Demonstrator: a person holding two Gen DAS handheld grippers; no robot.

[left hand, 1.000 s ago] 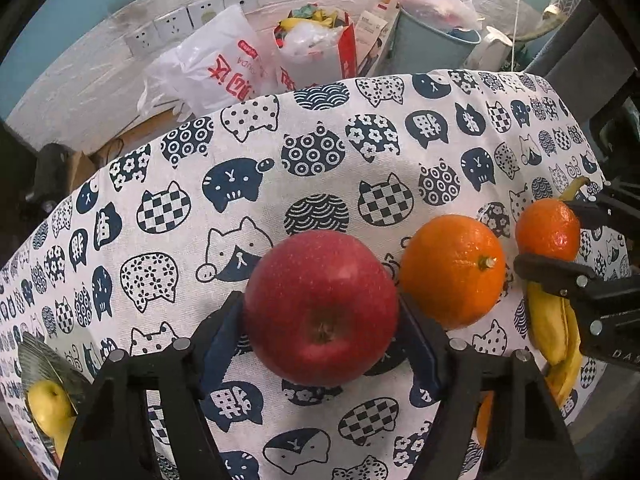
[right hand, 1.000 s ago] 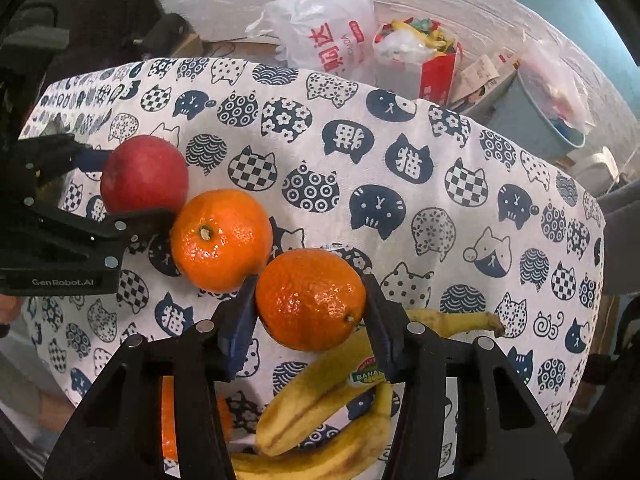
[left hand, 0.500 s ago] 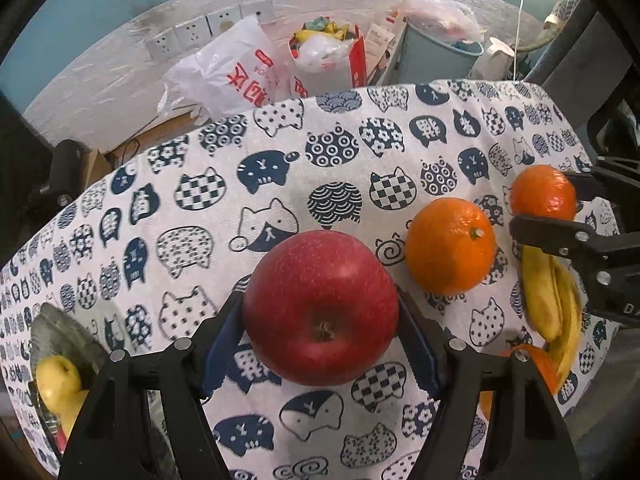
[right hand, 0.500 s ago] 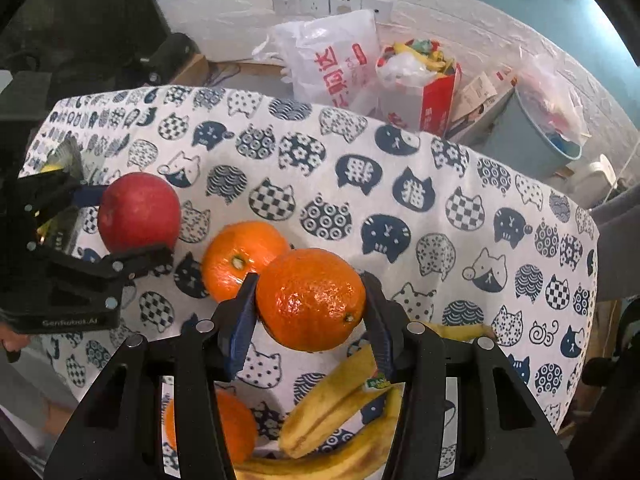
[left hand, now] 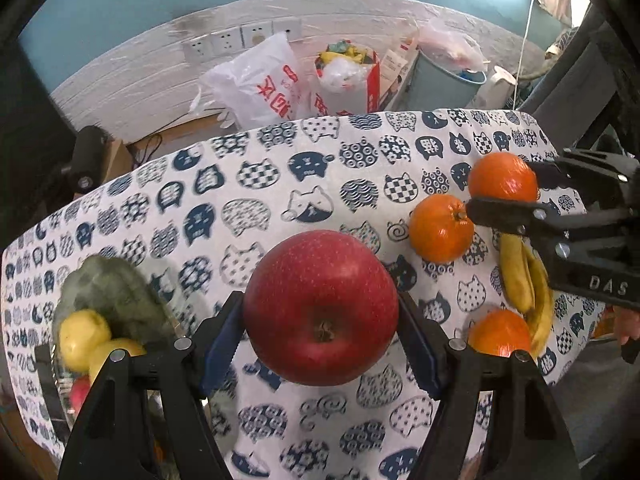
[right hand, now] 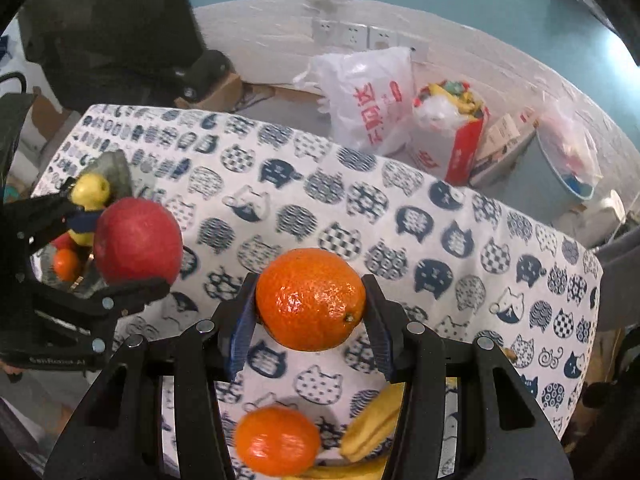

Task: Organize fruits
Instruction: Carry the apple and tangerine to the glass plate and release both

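table: a cloth (left hand: 280,184) printed with navy cat heads covers the table; a teal wall with a white brick band and sockets (left hand: 244,38) stands behind.
floor clutter: a white plastic bag (left hand: 260,88), a red-and-white bag (left hand: 348,80) and a grey bin (left hand: 444,84) sit past the far edge.
bowl: a glass bowl (left hand: 116,292) at the left end holds yellow fruit (left hand: 82,334); something red and a small orange fruit show in it too.
left gripper (left hand: 320,344): jaws clamped on a red apple (left hand: 320,308), held above the cloth beside the bowl.
loose fruit: two oranges (left hand: 440,228) and bananas (left hand: 520,280) lie on the cloth at right.
right gripper (right hand: 310,328): jaws closed around an orange (right hand: 310,298), raised over the cloth.
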